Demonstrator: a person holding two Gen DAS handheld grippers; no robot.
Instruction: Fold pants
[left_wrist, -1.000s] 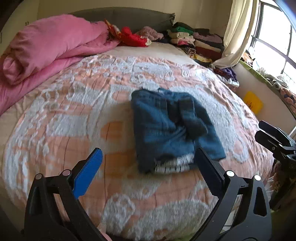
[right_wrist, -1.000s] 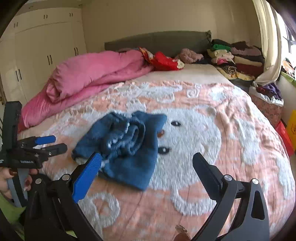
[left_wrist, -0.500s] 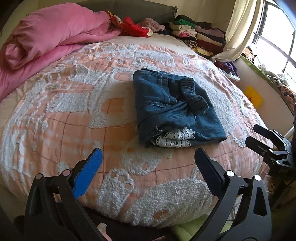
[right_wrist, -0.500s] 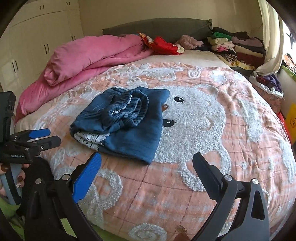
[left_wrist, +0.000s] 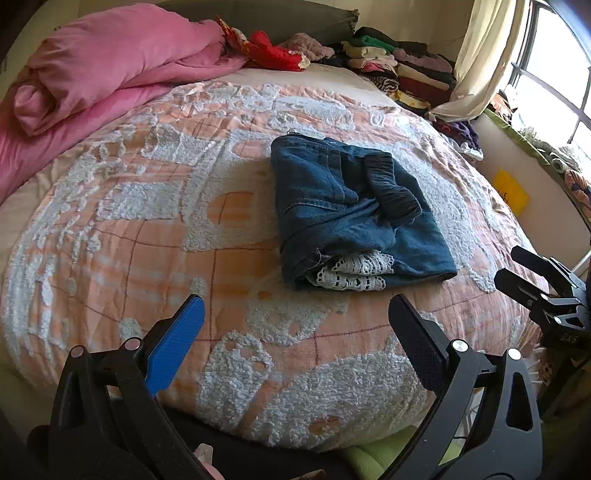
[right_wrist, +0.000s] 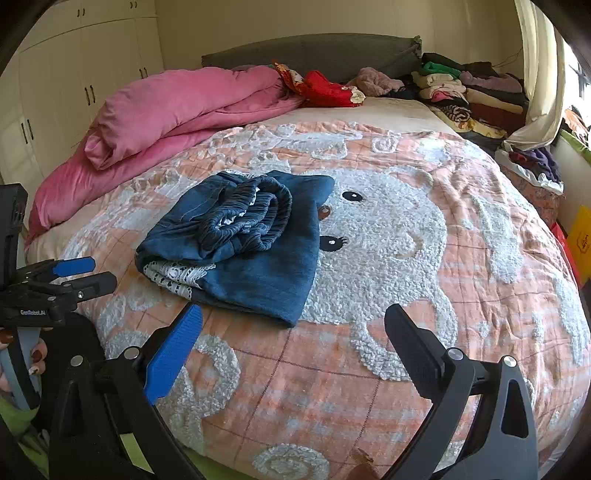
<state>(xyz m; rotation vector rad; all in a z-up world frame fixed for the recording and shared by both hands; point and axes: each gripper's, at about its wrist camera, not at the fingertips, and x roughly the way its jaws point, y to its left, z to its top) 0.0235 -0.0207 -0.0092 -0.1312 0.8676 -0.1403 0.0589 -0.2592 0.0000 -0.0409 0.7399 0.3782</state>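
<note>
The blue denim pants (left_wrist: 343, 210) lie folded in a compact bundle on the orange-and-white bedspread (left_wrist: 147, 229), elastic waistband on top and white lace trim showing at the near edge. They also show in the right wrist view (right_wrist: 243, 240). My left gripper (left_wrist: 295, 325) is open and empty, held back over the bed's near edge, short of the pants. My right gripper (right_wrist: 293, 332) is open and empty, also back from the pants. Each gripper shows in the other's view: the right one (left_wrist: 532, 273) at the right, the left one (right_wrist: 77, 273) at the left.
A pink duvet (right_wrist: 177, 110) is piled at the far left of the bed. Stacks of folded clothes (right_wrist: 469, 96) and a red item (right_wrist: 325, 88) sit by the headboard. A curtain and window stand on the right, white wardrobes (right_wrist: 74, 74) on the left.
Both grippers have pulled back from the bed and risen, so the folded pants sit farther off. The pants have not moved.
</note>
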